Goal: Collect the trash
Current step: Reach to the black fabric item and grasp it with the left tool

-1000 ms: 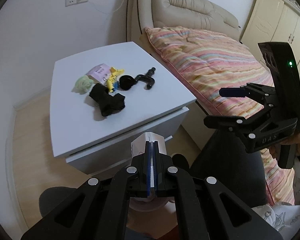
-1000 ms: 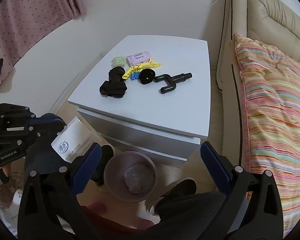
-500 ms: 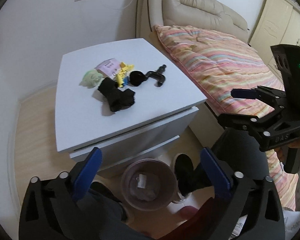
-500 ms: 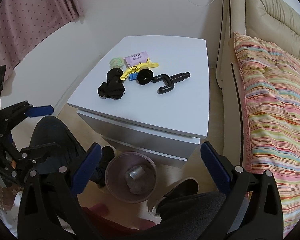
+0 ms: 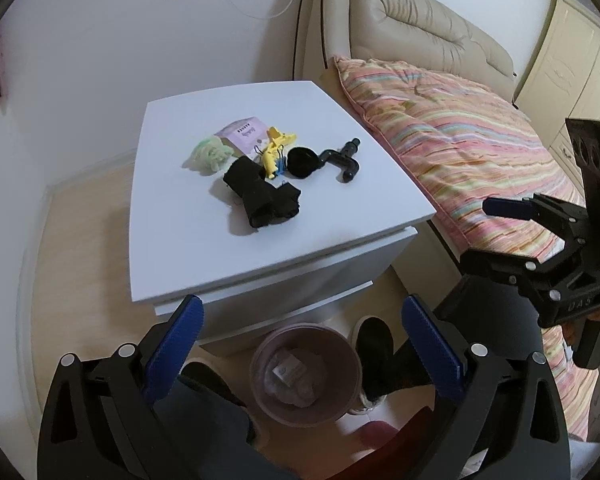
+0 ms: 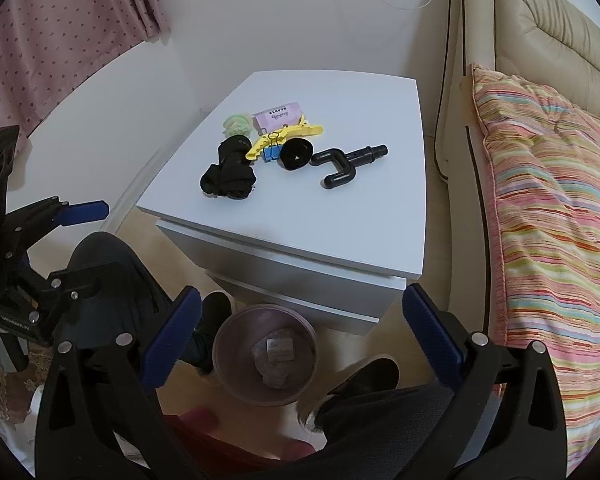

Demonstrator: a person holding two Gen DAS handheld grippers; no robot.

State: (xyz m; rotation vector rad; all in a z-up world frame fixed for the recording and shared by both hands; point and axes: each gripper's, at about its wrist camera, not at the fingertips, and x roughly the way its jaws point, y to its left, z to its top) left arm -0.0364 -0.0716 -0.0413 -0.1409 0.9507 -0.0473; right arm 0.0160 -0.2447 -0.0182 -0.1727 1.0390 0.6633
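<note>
White laminate covers the top of the bench point(image 5: 204, 248) we face, a low bedside cabinet standing beside the beige padded headboard point(image 5: 412, 32) and the striped pink pillow point(image 6: 548, 184). We hold our left tool point(image 5: 300, 344) above the floor in front of the bench, its blue-padded fingers point(image 5: 176, 344) spread wide with nothing between them. Our right tool point(image 6: 300, 340) hangs at a similar height, its blue pads point(image 6: 432, 336) equally far apart and gripping nothing. Each tool shows at the edge of the other's camera view, well apart from it.

Below and between the fingers in both views we see the round translucent pinkish waste bin point(image 5: 260, 364) on the pale floor just in front of the bench, with crumpled paper and a small white carton point(image 6: 280, 346) lying inside it. Dark shoes stand on either side of the bin.

On the bench top we see a tight cluster: a crumpled pale green wad point(image 5: 210, 154), a flat lilac card packet point(image 6: 278, 114), a yellow plastic clip point(image 6: 284, 136) over a small blue binder clip point(image 6: 271, 154), a round black disc point(image 6: 296, 154), a bent black plastic pipe piece point(image 6: 346, 164), and a bunched black fabric piece point(image 5: 262, 196) nearest the front edge.
</note>
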